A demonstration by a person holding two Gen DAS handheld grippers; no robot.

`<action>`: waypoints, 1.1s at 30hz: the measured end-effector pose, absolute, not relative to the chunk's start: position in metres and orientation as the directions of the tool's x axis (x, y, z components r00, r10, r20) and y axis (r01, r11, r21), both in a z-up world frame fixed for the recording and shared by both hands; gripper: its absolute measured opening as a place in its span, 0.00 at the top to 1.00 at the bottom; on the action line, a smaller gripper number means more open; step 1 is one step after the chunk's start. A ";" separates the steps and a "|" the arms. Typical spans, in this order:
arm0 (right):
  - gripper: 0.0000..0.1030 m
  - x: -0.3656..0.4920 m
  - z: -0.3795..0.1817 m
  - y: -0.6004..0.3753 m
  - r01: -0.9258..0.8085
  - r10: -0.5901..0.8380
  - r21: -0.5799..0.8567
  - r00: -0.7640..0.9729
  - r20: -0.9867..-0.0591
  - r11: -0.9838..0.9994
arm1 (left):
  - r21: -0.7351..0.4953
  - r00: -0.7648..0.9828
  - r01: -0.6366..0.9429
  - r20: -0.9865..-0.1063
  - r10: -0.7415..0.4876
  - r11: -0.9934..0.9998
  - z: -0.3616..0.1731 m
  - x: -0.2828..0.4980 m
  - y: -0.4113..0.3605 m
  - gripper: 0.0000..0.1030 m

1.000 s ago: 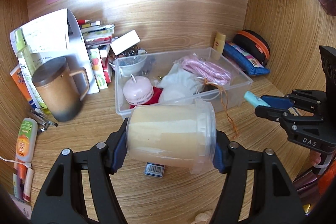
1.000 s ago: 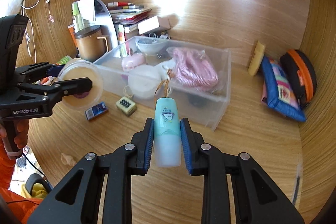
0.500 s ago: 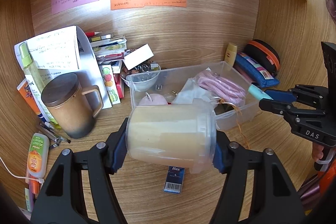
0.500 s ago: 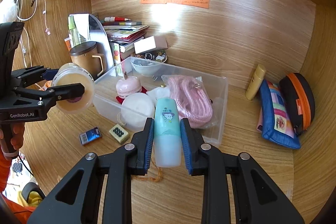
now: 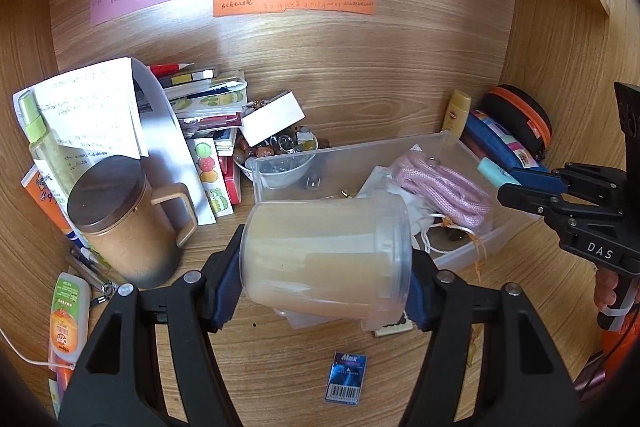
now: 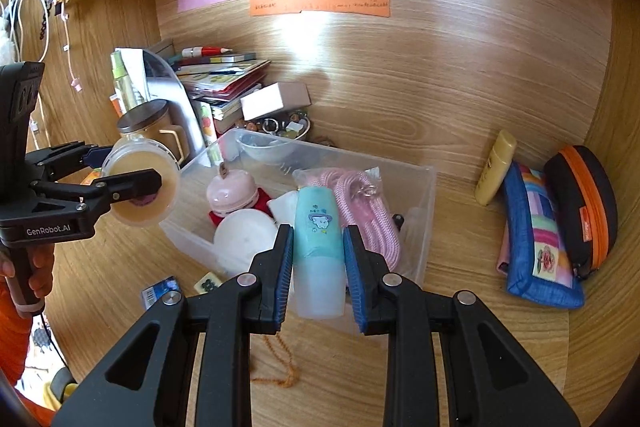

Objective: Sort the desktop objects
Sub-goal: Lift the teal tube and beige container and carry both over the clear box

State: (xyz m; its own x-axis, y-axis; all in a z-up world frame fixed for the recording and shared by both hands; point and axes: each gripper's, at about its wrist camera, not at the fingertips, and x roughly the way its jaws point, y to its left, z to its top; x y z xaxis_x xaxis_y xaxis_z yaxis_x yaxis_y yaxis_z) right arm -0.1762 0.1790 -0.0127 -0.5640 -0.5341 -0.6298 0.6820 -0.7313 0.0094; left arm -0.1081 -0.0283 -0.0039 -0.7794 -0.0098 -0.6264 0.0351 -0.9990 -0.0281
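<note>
**Both grippers loaded, hanging over the desk**

Fingers first: the left gripper point(image 5: 326, 263) has its blue pads clamped on the two ends of a clear jar point(image 5: 326, 255) with tan stuff inside, so the jar lies sideways and the jaws sit fairly wide around it. The right gripper point(image 6: 318, 247) is pinched narrow on a small teal bottle point(image 6: 319, 227) with a cartoon sticker, standing upright between the pads.

Going left to right in the left wrist view: at 9 o'clock there's a brown mug point(image 5: 120, 223) with a dark lid, and at 8 o'clock an orange-labelled tube point(image 5: 68, 323) lying flat. Behind the mug, a messy stack of books point(image 5: 200, 103). At 6 o'clock, a little blue packet point(image 5: 346, 379) on the wood. Past the jar, toward 2 o'clock, the clear plastic bin point(image 5: 352, 155) with a pink cord point(image 5: 440, 183) in it. At 3 o'clock, the other gripper pokes in with the teal bottle's tip showing.

From the right wrist view the bin sits dead centre, just behind the bottle, also holding a pink round gadget point(image 6: 230, 193) and a white round thing point(image 6: 244, 233). At 3 o'clock, well apart from the bin: a yellow tube point(image 6: 496, 167) leaning on the back wall, a colourful pouch point(image 6: 540, 243), and a black case point(image 6: 588, 207) with orange trim.
</note>
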 end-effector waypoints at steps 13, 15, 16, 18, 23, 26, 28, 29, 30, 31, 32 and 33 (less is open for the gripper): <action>0.78 -0.212 -0.027 0.169 0.665 -0.498 0.007 -0.552 -0.669 -0.746 | -0.051 -0.738 0.012 -0.674 0.025 -0.999 -0.024 -0.145 -0.032 0.37; 0.78 -0.215 -0.029 0.167 0.665 -0.494 0.005 -0.550 -0.674 -0.747 | -0.049 -0.732 0.010 -0.680 0.026 -0.999 -0.027 -0.149 -0.033 0.37; 0.78 -0.217 -0.030 0.166 0.664 -0.493 0.006 -0.548 -0.676 -0.747 | -0.050 -0.729 0.009 -0.684 0.028 -0.999 -0.029 -0.151 -0.033 0.37; 0.78 -0.221 -0.032 0.164 0.665 -0.490 0.005 -0.545 -0.681 -0.747 | -0.055 -0.722 0.007 -0.691 0.033 -0.998 -0.033 -0.155 -0.033 0.37; 0.78 -0.226 -0.038 0.158 0.669 -0.487 0.007 -0.535 -0.691 -0.744 | -0.052 -0.709 0.000 -0.704 0.037 -0.999 -0.041 -0.161 -0.031 0.37; 0.78 -0.227 -0.042 0.155 0.672 -0.488 0.010 -0.528 -0.696 -0.741 | -0.057 -0.710 -0.005 -0.702 0.044 -0.998 -0.041 -0.162 -0.030 0.37; 0.78 -0.227 -0.044 0.154 0.674 -0.485 0.006 -0.526 -0.698 -0.739 | -0.054 -0.710 -0.004 -0.703 0.041 -0.999 -0.042 -0.163 -0.030 0.36; 0.78 -0.228 -0.045 0.153 0.674 -0.485 0.007 -0.524 -0.700 -0.739 | -0.052 -0.708 -0.002 -0.705 0.038 -0.999 -0.043 -0.164 -0.030 0.36; 0.78 -0.227 -0.047 0.152 0.676 -0.485 0.008 -0.520 -0.703 -0.737 | -0.054 -0.707 0.000 -0.706 0.038 -0.999 -0.043 -0.165 -0.031 0.36; 0.78 -0.227 -0.048 0.151 0.678 -0.483 0.005 -0.518 -0.706 -0.735 | -0.059 -0.706 0.002 -0.707 0.040 -0.998 -0.043 -0.165 -0.032 0.36; 0.78 -0.226 -0.050 0.150 0.679 -0.481 0.002 -0.518 -0.707 -0.735 | -0.061 -0.705 0.003 -0.708 0.041 -0.998 -0.044 -0.166 -0.033 0.36; 0.78 -0.225 -0.051 0.149 0.680 -0.478 -0.003 -0.518 -0.709 -0.733 | -0.057 -0.704 0.004 -0.710 0.038 -0.998 -0.044 -0.166 -0.033 0.36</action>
State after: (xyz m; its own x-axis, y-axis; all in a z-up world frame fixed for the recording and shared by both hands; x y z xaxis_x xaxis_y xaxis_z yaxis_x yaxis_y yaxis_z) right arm -0.2251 0.1490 -0.0508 -0.5184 -0.4781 -0.7090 0.6803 -0.7329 -0.0031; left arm -0.1656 -0.0325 -0.0441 -0.7036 0.0378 -0.7096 0.0041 -0.9983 -0.0573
